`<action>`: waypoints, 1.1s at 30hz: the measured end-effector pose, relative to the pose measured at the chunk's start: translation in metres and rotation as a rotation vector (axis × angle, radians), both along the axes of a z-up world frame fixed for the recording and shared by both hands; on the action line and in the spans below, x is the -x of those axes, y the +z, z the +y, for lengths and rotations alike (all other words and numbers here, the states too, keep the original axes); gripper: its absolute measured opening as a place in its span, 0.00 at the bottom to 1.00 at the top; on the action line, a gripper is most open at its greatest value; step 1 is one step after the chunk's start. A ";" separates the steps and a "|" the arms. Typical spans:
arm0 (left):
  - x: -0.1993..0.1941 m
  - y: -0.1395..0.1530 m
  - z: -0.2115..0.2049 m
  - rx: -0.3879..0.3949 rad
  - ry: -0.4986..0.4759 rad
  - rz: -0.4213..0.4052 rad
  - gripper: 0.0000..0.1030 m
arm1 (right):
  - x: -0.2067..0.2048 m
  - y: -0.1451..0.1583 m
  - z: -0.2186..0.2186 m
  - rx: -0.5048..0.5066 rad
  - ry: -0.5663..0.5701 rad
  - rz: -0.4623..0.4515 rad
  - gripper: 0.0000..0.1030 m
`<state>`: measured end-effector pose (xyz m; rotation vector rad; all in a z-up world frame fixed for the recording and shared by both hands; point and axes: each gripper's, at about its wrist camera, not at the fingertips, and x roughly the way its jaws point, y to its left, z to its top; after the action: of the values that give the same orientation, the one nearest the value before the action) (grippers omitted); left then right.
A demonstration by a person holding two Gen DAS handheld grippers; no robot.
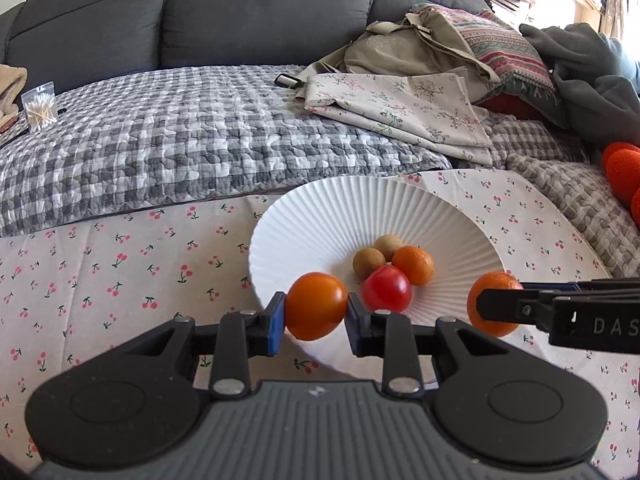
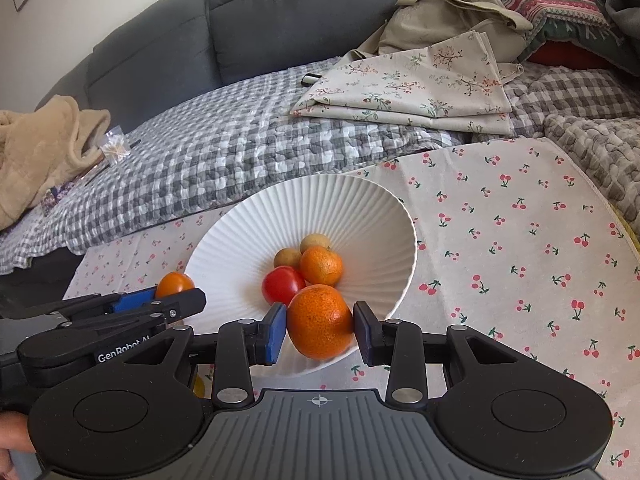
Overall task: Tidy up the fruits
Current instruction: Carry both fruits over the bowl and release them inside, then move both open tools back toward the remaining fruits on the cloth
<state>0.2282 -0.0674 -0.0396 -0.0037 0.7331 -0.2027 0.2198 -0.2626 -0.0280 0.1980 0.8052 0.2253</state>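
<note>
From your left wrist view, your left gripper (image 1: 316, 312) pinches an orange tomato (image 1: 317, 306) between its blue pads, held over the near rim of the white ribbed bowl (image 1: 320, 216). In the bowl's hollow lie 4 fruits: a red tomato (image 1: 387, 288), a small tangerine (image 1: 414, 265) and 2 tan longans (image 1: 378, 254), all touching. Your right gripper (image 1: 496, 308) enters from the right edge, closed on a larger tangerine (image 1: 493, 304) at the bowl's right rim.

From your right wrist view, the same larger tangerine (image 2: 320, 322) sits clamped between your right gripper's pads over the bowl's near rim (image 2: 240, 220). The bowl stands on a cherry-print cloth (image 2: 500, 220), towards its left edge.
</note>
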 end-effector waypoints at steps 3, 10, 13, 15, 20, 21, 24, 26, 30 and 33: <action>-0.003 -0.004 -0.006 -0.005 -0.008 0.000 0.28 | -0.001 -0.003 0.002 0.007 0.001 -0.001 0.34; -0.003 -0.013 -0.013 -0.042 -0.030 0.001 0.31 | -0.002 -0.006 0.002 -0.013 -0.006 -0.004 0.37; -0.004 -0.010 -0.009 -0.009 -0.023 0.010 0.39 | -0.001 0.000 -0.004 -0.049 -0.032 -0.021 0.37; -0.003 -0.007 -0.005 0.011 -0.011 0.005 0.47 | -0.001 0.004 -0.009 -0.075 -0.045 -0.028 0.39; -0.002 0.000 0.009 0.054 0.026 0.007 0.55 | 0.003 0.009 -0.012 -0.074 -0.044 -0.024 0.42; -0.002 0.001 0.011 0.062 0.032 0.008 0.55 | 0.003 0.010 -0.011 -0.073 -0.043 -0.025 0.44; 0.000 0.003 0.018 0.078 0.048 0.011 0.55 | 0.006 0.010 -0.010 -0.065 -0.045 -0.015 0.50; 0.002 0.005 0.021 0.091 0.054 0.015 0.56 | 0.007 0.009 -0.008 -0.064 -0.042 -0.004 0.52; 0.007 0.008 0.023 0.107 0.060 0.027 0.60 | 0.013 0.011 0.001 -0.052 -0.004 0.002 0.58; 0.012 0.011 0.023 0.110 0.059 0.023 0.65 | 0.018 0.015 0.007 -0.020 0.020 -0.012 0.66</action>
<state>0.2163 -0.0441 -0.0284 -0.1324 0.7427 -0.1872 0.2019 -0.2558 -0.0134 0.2075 0.7936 0.2537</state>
